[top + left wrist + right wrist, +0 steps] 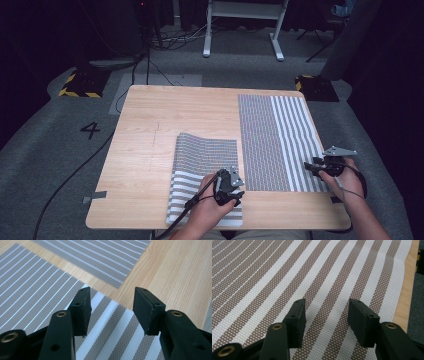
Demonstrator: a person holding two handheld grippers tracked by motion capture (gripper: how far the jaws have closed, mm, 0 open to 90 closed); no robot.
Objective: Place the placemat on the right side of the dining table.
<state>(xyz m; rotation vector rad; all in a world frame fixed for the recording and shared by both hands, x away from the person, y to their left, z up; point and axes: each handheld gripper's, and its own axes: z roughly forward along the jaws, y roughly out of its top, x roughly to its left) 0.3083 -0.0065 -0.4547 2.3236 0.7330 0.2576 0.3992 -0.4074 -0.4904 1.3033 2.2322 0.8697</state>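
Observation:
Two grey-and-white striped woven placemats lie on the wooden table (145, 135). The right placemat (277, 140) lies flat along the table's right side. The left placemat (202, 165) lies at the front middle, its far edge slightly lifted. My left gripper (236, 194) hovers over that mat's near right corner; in the left gripper view it (112, 297) stands open above the broad-striped corner (110, 325), nothing between the jaws. My right gripper (309, 167) is over the right placemat's near right part; in the right gripper view it (327, 307) is open above the broad stripes (319, 272), holding nothing.
The table's right edge (409, 282) runs just beyond the right mat. Bare wood (175, 272) shows between and beside the mats. Grey carpet, cables and a white desk frame (245, 25) lie beyond the table's far edge.

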